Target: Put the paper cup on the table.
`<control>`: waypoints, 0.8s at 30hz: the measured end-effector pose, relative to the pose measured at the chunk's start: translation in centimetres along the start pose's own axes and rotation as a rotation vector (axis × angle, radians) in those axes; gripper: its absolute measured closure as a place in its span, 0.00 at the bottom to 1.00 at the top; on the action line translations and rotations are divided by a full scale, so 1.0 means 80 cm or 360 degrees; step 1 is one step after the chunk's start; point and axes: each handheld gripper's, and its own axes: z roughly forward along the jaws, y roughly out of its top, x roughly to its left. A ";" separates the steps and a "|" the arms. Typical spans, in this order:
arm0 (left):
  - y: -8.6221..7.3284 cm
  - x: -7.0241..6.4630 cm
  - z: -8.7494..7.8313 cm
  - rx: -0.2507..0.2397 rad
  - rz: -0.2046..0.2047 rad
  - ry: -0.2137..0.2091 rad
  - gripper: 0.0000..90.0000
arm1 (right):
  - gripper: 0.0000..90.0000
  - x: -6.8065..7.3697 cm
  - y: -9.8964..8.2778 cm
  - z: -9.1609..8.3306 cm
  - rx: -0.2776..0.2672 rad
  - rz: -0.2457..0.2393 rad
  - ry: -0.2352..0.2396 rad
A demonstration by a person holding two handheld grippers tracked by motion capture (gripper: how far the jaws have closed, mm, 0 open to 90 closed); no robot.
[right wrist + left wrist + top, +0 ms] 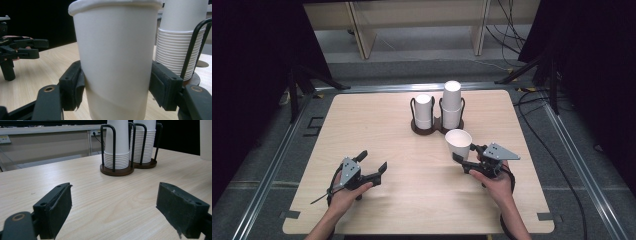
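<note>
The right gripper point(464, 161) pinches an upright white paper cup point(458, 143) just near of the cup holder point(437, 125); the left gripper point(373, 167), jaws spread and empty, hovers well left.

A dark round double holder point(433, 127) stands at the far middle of the light wooden table point(387, 115). It keeps two stacks of white cups point(423, 111); the right stack is taller. Black cables point(562, 165) lie on the grey floor at the right.
</note>
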 end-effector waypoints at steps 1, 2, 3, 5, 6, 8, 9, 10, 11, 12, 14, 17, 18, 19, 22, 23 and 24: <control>0.000 0.000 0.000 -0.0005 -0.0006 0.0000 0.14 | 0.38 -0.001 0.000 0.000 -0.0012 -0.0015 -0.0004; -0.001 0.001 0.002 -0.0041 -0.0006 -0.0012 0.14 | 0.38 -0.001 0.000 -0.003 0.0013 0.0015 -0.0021; 0.000 0.001 0.001 -0.0034 0.0002 -0.0007 0.14 | 0.38 -0.003 0.000 -0.002 -0.0010 0.0015 0.0013; 0.000 0.000 -0.001 0.0007 0.0012 0.0009 0.15 | 0.38 -0.005 -0.001 -0.005 -0.0001 0.0008 -0.0001; 0.000 -0.001 -0.001 0.0010 0.0013 0.0011 0.15 | 0.38 -0.005 -0.001 -0.007 0.0003 0.0012 -0.0008; 0.000 -0.002 0.000 0.0009 0.0011 0.0009 0.15 | 0.38 -0.006 -0.002 -0.012 -0.0007 0.0025 -0.0013; -0.001 -0.002 0.004 -0.0022 0.0016 -0.0003 0.15 | 0.38 -0.004 -0.003 -0.016 0.0005 0.0056 -0.0033; -0.001 -0.002 0.004 -0.0017 0.0021 -0.0005 0.15 | 0.38 -0.006 -0.002 -0.019 -0.0002 0.0006 -0.0037; 0.000 -0.002 0.003 0.0013 0.0026 -0.0001 0.15 | 0.38 -0.006 -0.002 -0.022 0.0009 0.0006 -0.0046; 0.000 -0.003 0.003 0.0013 0.0027 -0.0003 0.15 | 0.38 -0.006 -0.001 -0.025 0.0005 0.0005 -0.0049; -0.001 -0.003 0.002 0.0009 0.0025 -0.0008 0.15 | 0.38 -0.007 0.000 -0.031 0.0003 -0.0016 -0.0064; -0.002 -0.004 0.001 0.0012 0.0034 -0.0017 0.15 | 0.38 -0.006 0.002 -0.040 0.0006 -0.0012 -0.0077; -0.002 -0.004 0.001 0.0006 0.0034 -0.0022 0.15 | 0.38 -0.006 0.003 -0.045 0.0017 -0.0026 -0.0120; -0.002 -0.005 0.001 0.0004 0.0033 -0.0026 0.15 | 0.38 -0.005 0.003 -0.048 0.0025 -0.0027 -0.0118; 0.000 -0.006 0.000 -0.0005 0.0040 -0.0032 0.15 | 0.38 -0.003 0.000 -0.059 0.0090 -0.0010 -0.0150; 0.001 -0.007 0.000 -0.0006 0.0039 -0.0032 0.15 | 0.38 -0.005 -0.003 -0.062 0.0070 -0.0024 -0.0139; 0.002 -0.007 0.000 -0.0009 0.0039 -0.0030 0.15 | 0.38 -0.005 -0.005 -0.065 0.0089 -0.0021 -0.0146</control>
